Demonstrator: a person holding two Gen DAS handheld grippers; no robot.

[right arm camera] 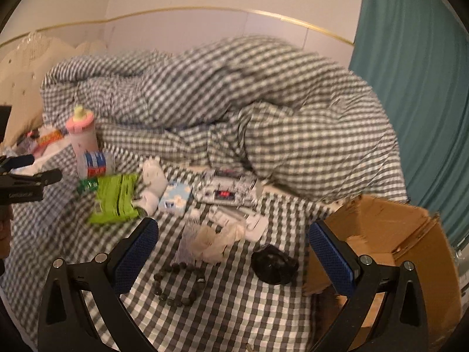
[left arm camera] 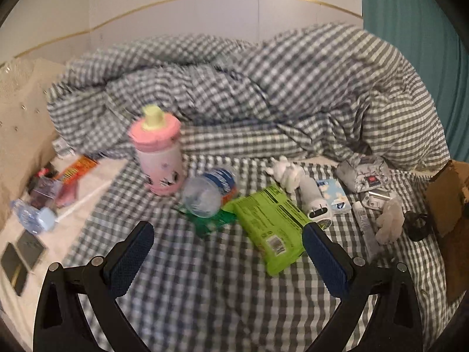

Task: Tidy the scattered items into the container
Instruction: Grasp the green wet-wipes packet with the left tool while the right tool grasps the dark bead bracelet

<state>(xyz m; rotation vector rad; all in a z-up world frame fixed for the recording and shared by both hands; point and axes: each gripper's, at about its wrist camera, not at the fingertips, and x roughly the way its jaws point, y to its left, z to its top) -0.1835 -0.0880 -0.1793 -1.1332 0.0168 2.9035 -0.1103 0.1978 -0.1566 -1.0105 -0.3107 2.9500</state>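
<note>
Scattered items lie on a checked bed sheet. In the left wrist view a pink bottle (left arm camera: 159, 152) stands upright, a clear plastic bottle (left arm camera: 209, 192) lies beside it, and a green packet (left arm camera: 271, 226) lies ahead. My left gripper (left arm camera: 228, 240) is open and empty, just short of the packet. In the right wrist view my right gripper (right arm camera: 233, 239) is open and empty above a bead bracelet (right arm camera: 178, 284), a crumpled beige cloth (right arm camera: 214, 242) and a black round object (right arm camera: 274, 265). The open cardboard box (right arm camera: 387, 234) stands at the right. The left gripper (right arm camera: 29, 176) shows at the left edge.
A rumpled checked duvet (left arm camera: 263, 94) is heaped at the back. A white plush toy (left arm camera: 288, 174), a blue tissue pack (right arm camera: 176, 199) and a patterned pouch (right arm camera: 227, 193) lie mid-bed. Small items sit on a white cloth (left arm camera: 88, 193) at the left. A teal curtain (right arm camera: 416, 88) hangs right.
</note>
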